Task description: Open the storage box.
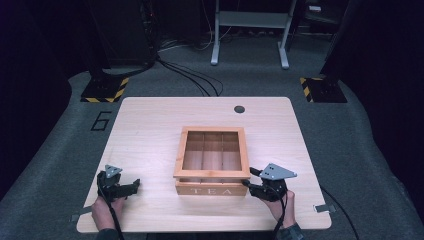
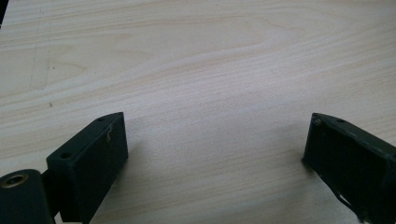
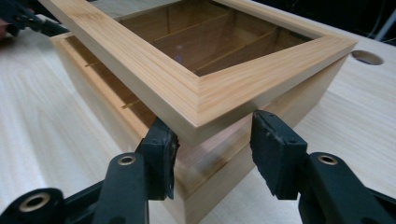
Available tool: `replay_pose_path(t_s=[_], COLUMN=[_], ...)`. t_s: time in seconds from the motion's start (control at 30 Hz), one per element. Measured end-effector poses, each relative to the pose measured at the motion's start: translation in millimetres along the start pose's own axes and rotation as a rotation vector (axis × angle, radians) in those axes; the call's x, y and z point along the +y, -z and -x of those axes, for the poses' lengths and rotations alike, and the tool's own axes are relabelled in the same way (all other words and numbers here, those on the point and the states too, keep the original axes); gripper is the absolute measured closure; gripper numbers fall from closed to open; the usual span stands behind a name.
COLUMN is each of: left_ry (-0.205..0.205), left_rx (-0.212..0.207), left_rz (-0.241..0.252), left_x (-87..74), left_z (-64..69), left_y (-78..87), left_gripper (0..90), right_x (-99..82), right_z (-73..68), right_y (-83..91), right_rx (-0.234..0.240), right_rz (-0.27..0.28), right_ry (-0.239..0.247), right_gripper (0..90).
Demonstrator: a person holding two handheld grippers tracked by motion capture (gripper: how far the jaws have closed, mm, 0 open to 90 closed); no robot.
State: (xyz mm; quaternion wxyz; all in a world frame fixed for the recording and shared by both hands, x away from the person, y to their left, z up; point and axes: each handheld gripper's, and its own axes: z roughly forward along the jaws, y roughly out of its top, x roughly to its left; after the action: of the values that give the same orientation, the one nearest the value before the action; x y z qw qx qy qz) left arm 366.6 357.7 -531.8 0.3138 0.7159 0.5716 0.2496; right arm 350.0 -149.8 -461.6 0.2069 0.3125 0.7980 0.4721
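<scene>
1. Lifting the lid is the step I judge to be in hand: the wooden-framed, glass-paned lid sits tilted above the light wooden tea box, with a gap showing along the box's front edge in the right gripper view.
2. My right claw is clamped on the lid's near right corner. One jaw is tucked in under the front edge and the other is against the right side, so the corner sits wedged between them.
3. In the high view the right claw meets the box at its front right corner, level with the "TEA" lettering. The box itself stands near the middle of the pale wooden table, with its dividers visible through the glass.
4. My left claw stands apart with nothing in it, resting low over bare table. In the high view the left claw is well to the left of the box, touching neither box nor lid.
5. The next move, as I read it, calls for swinging the corner up and back in an arc around the far edge, presumably hinged. The hold is only on a corner and could slip.
6. If the box starts to shift, I would bring the left claw in to steady its left wall.
</scene>
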Motion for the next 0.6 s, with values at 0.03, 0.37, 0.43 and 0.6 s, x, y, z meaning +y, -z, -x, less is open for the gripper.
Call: replay_pose_path(t_s=[0.03, 0.37, 0.43, 0.6], left_ry=[0.000, 0.000, 0.000, 0.000], left_rx=[0.000, 0.000, 0.000, 0.000], left_rz=[0.000, 0.000, 0.000, 0.000], left_x=[0.0, 0.0, 0.0, 0.0], left_z=[0.0, 0.0, 0.0, 0.0], left_y=[0.0, 0.0, 0.0, 0.0], left_gripper=[6.0, 6.0, 6.0, 6.0], right_x=[0.0, 12.8, 14.3, 25.1], right_z=[0.0, 4.9, 5.5, 8.8], right_y=[0.0, 1.4, 1.5, 2.8], right_rx=[0.000, -0.060, -0.061, -0.065], right_rz=[0.000, 0.020, 0.019, 0.037], right_ry=[0.000, 0.037, 0.042, 0.057], right_gripper=[50.0, 39.2, 37.9, 37.2])
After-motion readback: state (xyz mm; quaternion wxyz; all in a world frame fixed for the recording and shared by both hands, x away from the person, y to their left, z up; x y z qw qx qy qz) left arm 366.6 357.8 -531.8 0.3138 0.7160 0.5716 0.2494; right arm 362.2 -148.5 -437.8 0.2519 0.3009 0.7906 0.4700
